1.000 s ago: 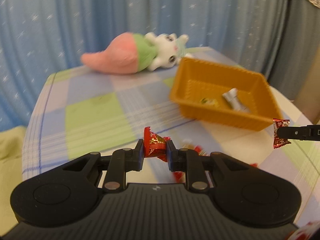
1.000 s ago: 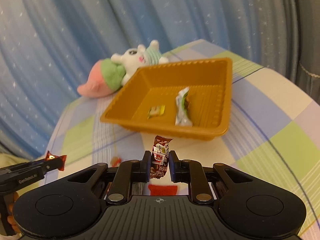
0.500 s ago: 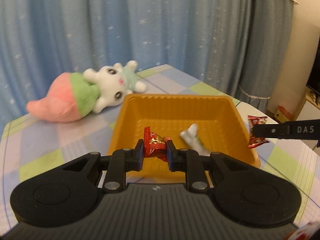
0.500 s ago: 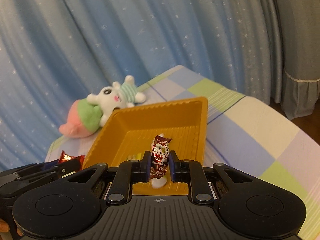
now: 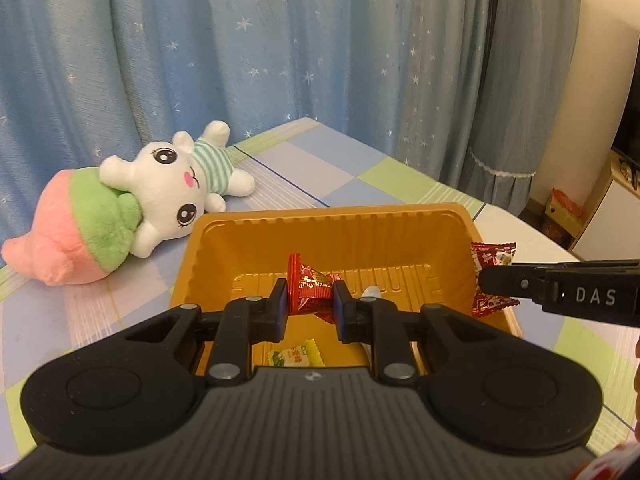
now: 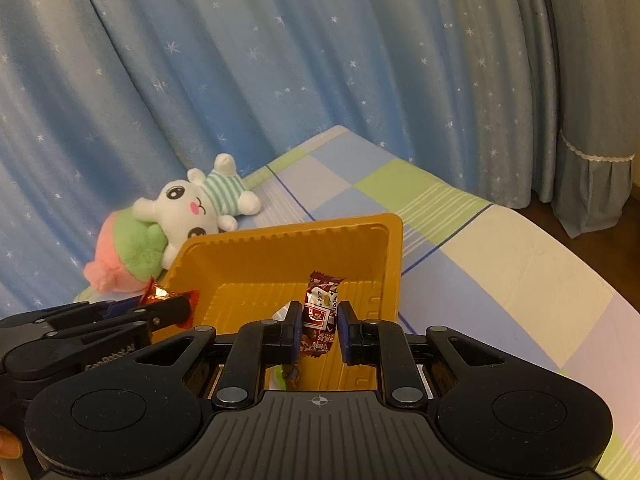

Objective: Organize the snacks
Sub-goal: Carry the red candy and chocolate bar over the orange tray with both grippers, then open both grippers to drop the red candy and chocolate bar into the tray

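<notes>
Both candies have been carried over the orange tray (image 5: 448,216): red candy (image 5: 310,286) clamped in left gripper (image 5: 309,304), brown candy (image 6: 320,312) pinched in right gripper (image 6: 319,330); release is judged next.

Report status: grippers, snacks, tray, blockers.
Left gripper shut on red candy. Right gripper shut on brown candy. Both over orange tray. Nothing blocking.

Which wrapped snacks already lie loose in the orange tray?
The yellow-green candy and the white packet lie on the tray floor; both red ones are clamped in claws.
</notes>
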Motion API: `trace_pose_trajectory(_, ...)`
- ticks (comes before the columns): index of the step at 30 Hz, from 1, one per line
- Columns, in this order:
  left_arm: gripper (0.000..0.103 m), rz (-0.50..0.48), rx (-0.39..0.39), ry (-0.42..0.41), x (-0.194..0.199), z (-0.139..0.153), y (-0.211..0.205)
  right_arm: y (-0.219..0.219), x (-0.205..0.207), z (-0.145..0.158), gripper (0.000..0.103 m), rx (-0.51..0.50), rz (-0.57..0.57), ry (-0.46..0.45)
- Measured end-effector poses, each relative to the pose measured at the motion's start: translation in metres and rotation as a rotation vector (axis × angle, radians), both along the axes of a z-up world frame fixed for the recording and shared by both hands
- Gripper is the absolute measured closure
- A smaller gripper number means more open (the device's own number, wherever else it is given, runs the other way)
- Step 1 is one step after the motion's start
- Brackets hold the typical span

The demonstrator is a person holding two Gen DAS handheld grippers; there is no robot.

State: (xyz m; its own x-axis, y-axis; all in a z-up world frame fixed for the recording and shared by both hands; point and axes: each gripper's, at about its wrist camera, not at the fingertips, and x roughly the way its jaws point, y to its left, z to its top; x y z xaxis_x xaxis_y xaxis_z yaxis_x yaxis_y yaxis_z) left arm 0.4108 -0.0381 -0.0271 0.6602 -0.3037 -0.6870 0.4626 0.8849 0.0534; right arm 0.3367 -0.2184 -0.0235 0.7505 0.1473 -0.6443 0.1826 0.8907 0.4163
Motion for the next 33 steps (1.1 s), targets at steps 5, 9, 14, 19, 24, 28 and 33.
trace_pose_trajectory(5, 0.082, 0.005, 0.006, 0.027, 0.012, -0.007, -0.008, -0.002, 0.007, -0.007, 0.084, 0.004, 0.008, 0.017)
trace_pose_trajectory(9, 0.077, 0.008, 0.007, 0.034, 0.016, -0.008, -0.009, -0.002, 0.011, -0.009, 0.084, 0.014, 0.009, 0.028)
trace_pose_trajectory(14, 0.066, 0.017, -0.004, 0.031, 0.017, -0.004, -0.003, -0.001, 0.014, -0.009, 0.084, 0.017, 0.010, 0.033)
trace_pose_trajectory(19, 0.064, 0.027, -0.013, 0.025, 0.015, 0.001, 0.004, 0.001, 0.018, -0.007, 0.084, 0.015, 0.009, 0.030)
trace_pose_trajectory(24, 0.059, 0.042, -0.024, 0.020, 0.010, 0.007, 0.014, 0.001, 0.022, -0.002, 0.084, 0.012, 0.006, 0.018)
trace_pose_trajectory(28, 0.051, 0.060, -0.037, 0.015, 0.003, 0.012, 0.021, -0.001, 0.025, 0.004, 0.075, 0.049, 0.013, -0.007)
trace_pose_trajectory(33, 0.040, 0.069, -0.039, 0.007, -0.007, 0.018, 0.027, 0.000, 0.017, 0.014, 0.033, 0.040, -0.002, -0.065)
